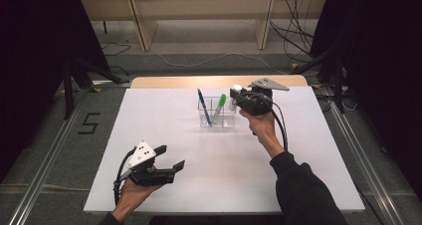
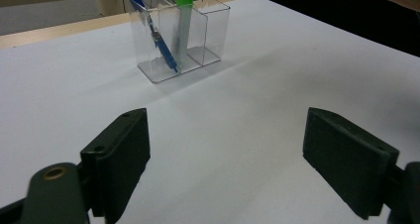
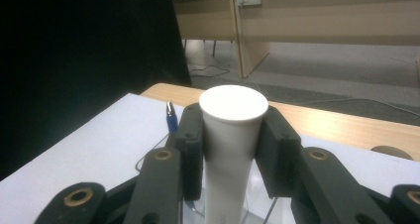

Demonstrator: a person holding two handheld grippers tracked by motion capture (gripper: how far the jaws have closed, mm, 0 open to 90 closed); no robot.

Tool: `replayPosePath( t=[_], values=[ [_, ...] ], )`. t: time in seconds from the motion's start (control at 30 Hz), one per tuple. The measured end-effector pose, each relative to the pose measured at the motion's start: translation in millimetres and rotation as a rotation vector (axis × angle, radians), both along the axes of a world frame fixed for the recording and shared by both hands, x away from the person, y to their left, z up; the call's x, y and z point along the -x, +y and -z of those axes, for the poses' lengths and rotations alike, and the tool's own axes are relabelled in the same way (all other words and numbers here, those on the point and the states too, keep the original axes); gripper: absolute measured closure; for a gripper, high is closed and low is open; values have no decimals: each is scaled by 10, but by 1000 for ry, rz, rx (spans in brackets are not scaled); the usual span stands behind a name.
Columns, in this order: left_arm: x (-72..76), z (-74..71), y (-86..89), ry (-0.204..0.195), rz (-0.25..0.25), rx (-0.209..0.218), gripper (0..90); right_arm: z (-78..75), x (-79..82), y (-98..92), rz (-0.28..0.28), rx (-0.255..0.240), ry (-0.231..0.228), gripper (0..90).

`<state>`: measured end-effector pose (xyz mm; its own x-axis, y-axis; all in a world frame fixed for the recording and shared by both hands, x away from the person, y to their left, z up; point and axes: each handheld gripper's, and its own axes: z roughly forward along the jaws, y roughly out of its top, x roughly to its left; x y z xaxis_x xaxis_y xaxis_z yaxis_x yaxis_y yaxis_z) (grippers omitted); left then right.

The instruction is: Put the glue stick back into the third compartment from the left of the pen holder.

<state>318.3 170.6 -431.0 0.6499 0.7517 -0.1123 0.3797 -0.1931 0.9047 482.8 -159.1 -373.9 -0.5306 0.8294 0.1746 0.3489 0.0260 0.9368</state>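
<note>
A clear plastic organizer (image 1: 217, 119) stands at the middle back of the white table. A blue pen (image 1: 203, 105) leans in its left compartment, and a green marker (image 1: 219, 107) leans in the middle one. My right gripper (image 1: 236, 94) hovers over the organizer's right end, shut on an upright white cylinder (image 1: 237, 88). In the right gripper view the cylinder (image 3: 230, 135) sits squeezed between both pads (image 3: 190, 137), with the blue pen's tip (image 3: 171, 119) behind. My left gripper (image 1: 171, 156) rests open at the front left. In its own view, nothing lies between the jaws of the left gripper (image 2: 225, 159), and the organizer (image 2: 210, 38) is far ahead.
The white table top (image 1: 164, 110) ends in a wooden strip (image 1: 174, 81) at the back. Beyond it are floor cables (image 1: 199, 60) and a wooden bench (image 1: 144, 31). Metal rails (image 1: 45, 160) run along both sides of the table.
</note>
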Motion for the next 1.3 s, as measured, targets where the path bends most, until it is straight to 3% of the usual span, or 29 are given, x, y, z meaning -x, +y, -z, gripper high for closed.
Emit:
replayPosePath(
  t=[0.57, 1.3],
  values=[
    [-8, 15, 7, -1, -3, 4, 180, 92, -202, 58, 45, 10, 36, 672],
    [-5, 15, -4, -7, -2, 1, 180, 269, -302, 152, 56, 20, 99, 671]
  ],
)
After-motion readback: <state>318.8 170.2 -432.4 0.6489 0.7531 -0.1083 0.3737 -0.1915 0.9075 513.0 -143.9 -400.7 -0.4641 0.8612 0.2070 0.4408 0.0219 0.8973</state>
